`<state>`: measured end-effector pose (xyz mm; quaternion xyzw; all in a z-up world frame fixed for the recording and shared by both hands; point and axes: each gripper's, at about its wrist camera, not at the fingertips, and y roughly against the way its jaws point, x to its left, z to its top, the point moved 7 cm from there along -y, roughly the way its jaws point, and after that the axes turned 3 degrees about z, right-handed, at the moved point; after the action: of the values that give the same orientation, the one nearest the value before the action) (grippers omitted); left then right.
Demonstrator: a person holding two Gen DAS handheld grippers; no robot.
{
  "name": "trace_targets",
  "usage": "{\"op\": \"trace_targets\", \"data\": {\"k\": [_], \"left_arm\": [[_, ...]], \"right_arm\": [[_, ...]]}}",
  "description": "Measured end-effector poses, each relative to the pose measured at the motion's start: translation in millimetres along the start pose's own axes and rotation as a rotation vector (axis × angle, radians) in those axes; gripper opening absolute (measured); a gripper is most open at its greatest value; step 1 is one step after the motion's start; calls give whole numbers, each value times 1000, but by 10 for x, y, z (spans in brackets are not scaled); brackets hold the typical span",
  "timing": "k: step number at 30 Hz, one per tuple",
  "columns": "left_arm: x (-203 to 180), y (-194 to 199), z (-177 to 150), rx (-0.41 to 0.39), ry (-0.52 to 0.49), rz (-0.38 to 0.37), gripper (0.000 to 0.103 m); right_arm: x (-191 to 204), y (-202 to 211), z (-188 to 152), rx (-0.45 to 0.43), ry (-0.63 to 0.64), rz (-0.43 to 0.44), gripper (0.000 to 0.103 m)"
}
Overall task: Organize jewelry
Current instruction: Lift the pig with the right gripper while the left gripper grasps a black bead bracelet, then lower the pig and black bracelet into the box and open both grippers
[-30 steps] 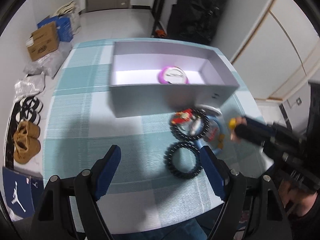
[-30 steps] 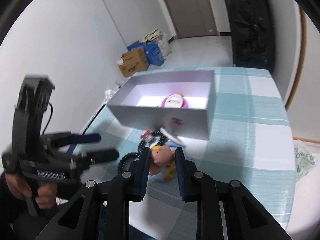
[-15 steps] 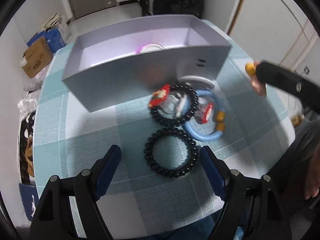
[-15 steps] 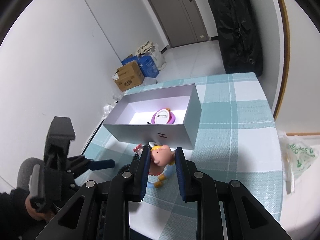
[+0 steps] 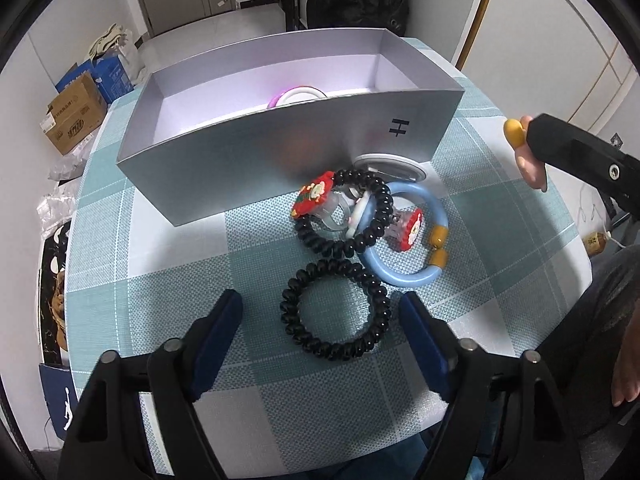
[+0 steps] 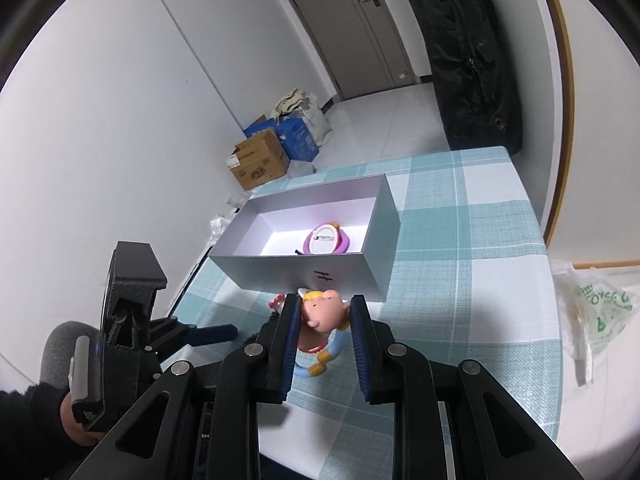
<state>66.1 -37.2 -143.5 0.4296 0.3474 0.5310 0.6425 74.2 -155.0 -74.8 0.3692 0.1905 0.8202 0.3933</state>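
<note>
Carrying the figurine charm (image 6: 323, 310) to the box (image 6: 308, 276).
Right gripper (image 6: 323, 338) is clamping it; I'm aiming toward 12 o'clock, over the rim. Left gripper (image 5: 320, 320) is gaping wide, empty, above the black coil tie (image 5: 335, 314).

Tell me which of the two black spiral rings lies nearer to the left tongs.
The lower black spiral ring, lying alone on the cloth between the open left tongs. The other black ring lies farther, tangled with the charms.

White walls (image 6: 132, 92), tiled floor (image 6: 384, 124), grey door (image 6: 344, 28), cardboard box (image 6: 260, 163), perhaps black bag (image 6: 468, 52).
</note>
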Motion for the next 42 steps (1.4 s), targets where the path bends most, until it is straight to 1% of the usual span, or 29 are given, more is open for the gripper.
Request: {"op": "trace_targets", "data": {"k": [1,2,5,7,16,21,24,27,30,35,37,40,42], "left_arm": [[19,9,11,-2,2,-1,54],[43,18,28,-2,8,-4,48],[92,0,53,4,28,-39,43],[117,-16,76,11,36,-46,39],[213,-27,112,46,116,-151,37],[311,2,125,45,144,-184,37],[402,73,136,33,183,-208,37],[509,185,191,-4,223,-243,37],[508,300,312,-55,248,-281,37],[468,465,522,-145,268,-319,37],[431,482,593,-167,271,-314,37],[447,495,752,-200,256,-279,37],[457,524,790,-220,238,-260,37]], "right_arm": [[-5,5,0,-1,-3,1,24],[-13,4,5,-2,-4,-1,24],[-25,-2,7,-1,-10,-1,24],[-13,-9,9,1,-4,-4,24],[-13,-18,15,0,-1,-12,24],[-38,-61,20,10,-11,-9,24],[-46,-86,22,13,-18,-4,24],[-31,-79,45,2,-16,6,24],[4,-60,70,-11,-12,20,24],[80,-18,158,-44,10,41,24],[84,-33,221,-52,12,45,24],[90,-55,327,-64,18,52,24],[109,-60,403,-71,27,58,24]]}}
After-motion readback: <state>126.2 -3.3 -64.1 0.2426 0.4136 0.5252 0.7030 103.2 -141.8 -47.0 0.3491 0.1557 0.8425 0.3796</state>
